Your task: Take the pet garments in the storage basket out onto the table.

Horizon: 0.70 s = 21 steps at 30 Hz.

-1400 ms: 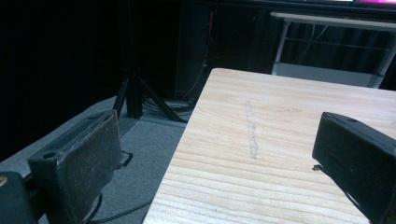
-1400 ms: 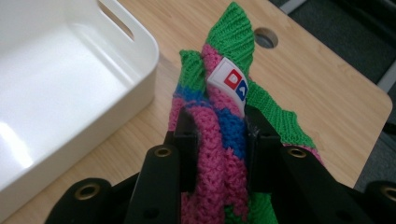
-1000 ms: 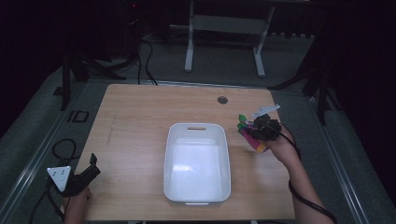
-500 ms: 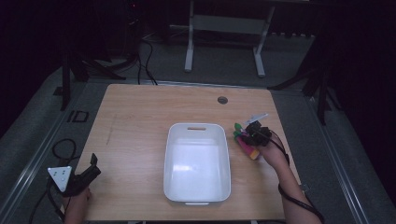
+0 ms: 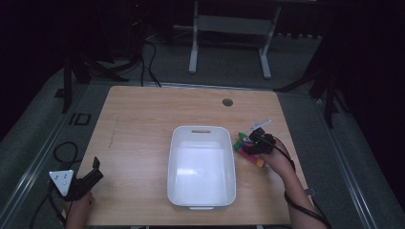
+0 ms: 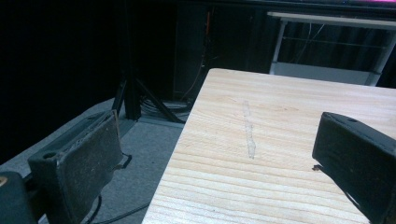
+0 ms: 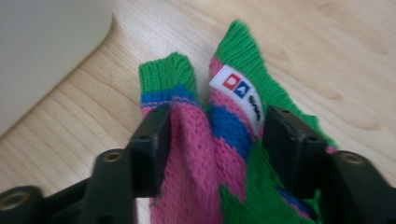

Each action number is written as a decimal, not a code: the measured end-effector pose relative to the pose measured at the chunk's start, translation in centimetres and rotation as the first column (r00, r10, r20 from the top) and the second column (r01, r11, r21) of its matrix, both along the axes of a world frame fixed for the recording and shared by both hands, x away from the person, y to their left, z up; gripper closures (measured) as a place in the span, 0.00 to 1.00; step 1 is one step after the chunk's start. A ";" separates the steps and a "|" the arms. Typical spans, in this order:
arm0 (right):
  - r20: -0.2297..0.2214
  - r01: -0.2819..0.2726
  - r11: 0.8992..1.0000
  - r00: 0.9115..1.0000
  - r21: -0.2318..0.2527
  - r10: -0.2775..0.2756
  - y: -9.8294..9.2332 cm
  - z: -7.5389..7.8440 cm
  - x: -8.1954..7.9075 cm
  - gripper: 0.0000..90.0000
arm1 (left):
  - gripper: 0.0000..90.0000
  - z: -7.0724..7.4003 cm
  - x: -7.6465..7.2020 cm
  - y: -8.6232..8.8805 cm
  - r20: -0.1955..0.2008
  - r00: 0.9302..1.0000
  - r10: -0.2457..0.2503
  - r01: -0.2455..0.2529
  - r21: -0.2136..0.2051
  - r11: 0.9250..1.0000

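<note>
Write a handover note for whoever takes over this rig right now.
Right gripper: jaws have just been opening, the striped pink, green and blue knitted piece between them, lying on the wooden table right of the white plastic bin.
Left gripper: open, empty, at the table's near left corner.
Done: knit set down.
Left: nothing in the bin yet; probably the knit goes there.

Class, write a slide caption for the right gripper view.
Striped knitted cloth bunched between the right gripper's just-opening jaws on the wooden table.

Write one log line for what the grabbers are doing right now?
right gripper: down on table, jaws just opening around knit | left gripper: open, idle | bin: empty
</note>
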State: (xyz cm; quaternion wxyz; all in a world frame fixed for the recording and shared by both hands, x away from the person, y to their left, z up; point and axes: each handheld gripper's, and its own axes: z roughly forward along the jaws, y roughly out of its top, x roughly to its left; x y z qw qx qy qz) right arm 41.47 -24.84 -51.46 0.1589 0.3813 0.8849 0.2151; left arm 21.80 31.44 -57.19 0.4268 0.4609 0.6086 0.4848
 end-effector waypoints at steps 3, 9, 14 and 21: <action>0.036 0.003 0.999 0.999 0.039 -0.004 -0.7 1.5 -0.6 0.36 | 0.02 0.0 0.0 0.0 0.000 1.000 0.000 0.000 0.002 1.000; 0.062 0.008 0.993 0.998 0.118 -0.016 -2.2 3.5 -2.0 0.25 | 0.02 0.0 0.0 0.0 0.000 1.000 0.003 -0.003 0.001 1.000; 0.072 -0.007 0.985 0.997 0.171 -0.005 -3.2 4.2 -3.0 0.14 | 0.02 0.0 0.0 0.0 -0.001 1.000 0.004 -0.004 0.000 1.000; 0.165 0.021 0.969 0.984 0.247 -0.063 -6.2 4.9 -6.4 0.13 | 0.02 0.0 0.0 0.0 -0.001 1.000 0.004 -0.004 0.003 1.000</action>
